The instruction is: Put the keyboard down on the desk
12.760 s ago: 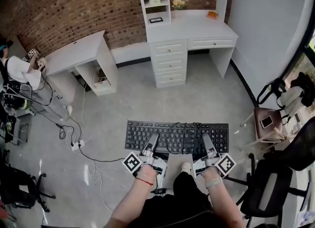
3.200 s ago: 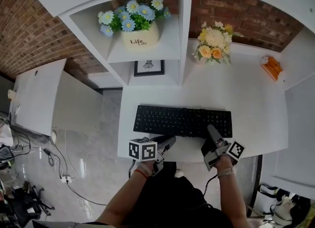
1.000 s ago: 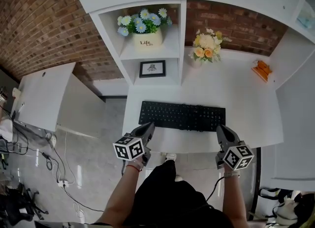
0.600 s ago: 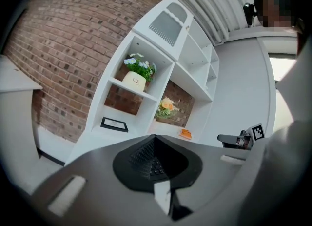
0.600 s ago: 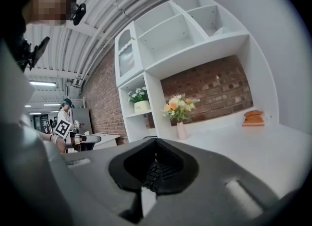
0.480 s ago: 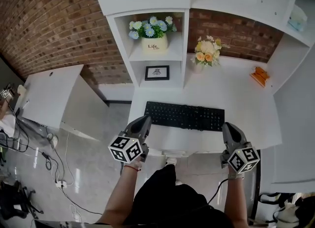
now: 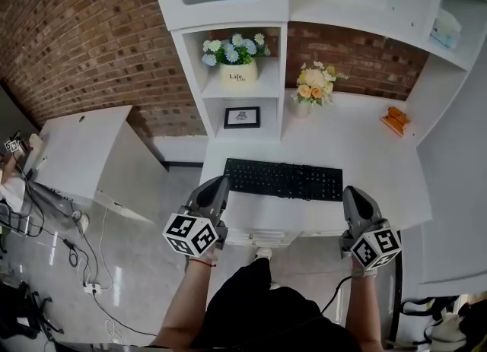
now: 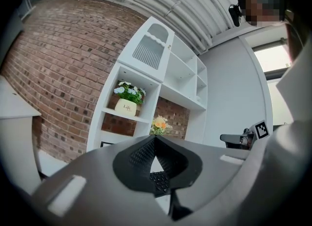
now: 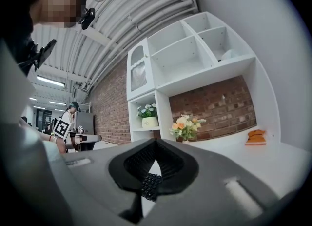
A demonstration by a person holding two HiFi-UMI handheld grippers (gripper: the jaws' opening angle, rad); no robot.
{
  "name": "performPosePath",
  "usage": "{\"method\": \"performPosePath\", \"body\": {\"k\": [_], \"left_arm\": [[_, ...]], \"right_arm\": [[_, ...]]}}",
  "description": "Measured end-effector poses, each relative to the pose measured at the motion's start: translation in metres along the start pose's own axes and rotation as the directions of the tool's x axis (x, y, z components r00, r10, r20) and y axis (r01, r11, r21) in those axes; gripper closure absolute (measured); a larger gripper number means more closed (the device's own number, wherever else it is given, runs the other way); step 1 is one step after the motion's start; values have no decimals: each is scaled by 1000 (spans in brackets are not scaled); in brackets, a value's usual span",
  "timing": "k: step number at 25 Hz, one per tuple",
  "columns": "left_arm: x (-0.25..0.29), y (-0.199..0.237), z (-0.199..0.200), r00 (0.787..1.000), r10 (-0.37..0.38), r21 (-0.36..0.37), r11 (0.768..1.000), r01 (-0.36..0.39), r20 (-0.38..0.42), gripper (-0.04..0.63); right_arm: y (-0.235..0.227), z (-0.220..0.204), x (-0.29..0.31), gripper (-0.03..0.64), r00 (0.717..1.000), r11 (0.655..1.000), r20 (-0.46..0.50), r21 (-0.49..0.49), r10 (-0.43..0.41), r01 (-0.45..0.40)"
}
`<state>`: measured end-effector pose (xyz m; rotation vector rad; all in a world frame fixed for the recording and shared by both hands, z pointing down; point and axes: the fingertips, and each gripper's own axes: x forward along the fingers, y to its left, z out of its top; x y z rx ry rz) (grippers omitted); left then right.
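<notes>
Keyboard (image 7: 283, 179) largely masked in gripper views; laid flat on desk (image 7: 365, 153), long axis left-right; left gripper (image 7: 218, 186) and right gripper (image 7: 354, 194) closed, empty

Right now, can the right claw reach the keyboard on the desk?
Probably yes. The right claw is shut and empty, near the right end of the keyboard, and only bare desk lies between them. Nothing blocks the way.

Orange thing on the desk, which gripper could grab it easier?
Probably the right gripper: it hangs at the right side of the desk, nearer the orange thing. The left gripper is by the other end of the keyboard. Both are shut.
</notes>
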<state>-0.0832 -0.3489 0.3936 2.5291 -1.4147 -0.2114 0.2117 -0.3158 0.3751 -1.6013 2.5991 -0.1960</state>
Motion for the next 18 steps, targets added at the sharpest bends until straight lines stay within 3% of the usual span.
{"method": "performPosePath", "body": {"k": [18], "left_arm": [[-27,-29,26,996,11,28,1000,-13,91,598]], "right_arm": [[15,20,-32,617,997,999,75,-31,15,-13]]}}
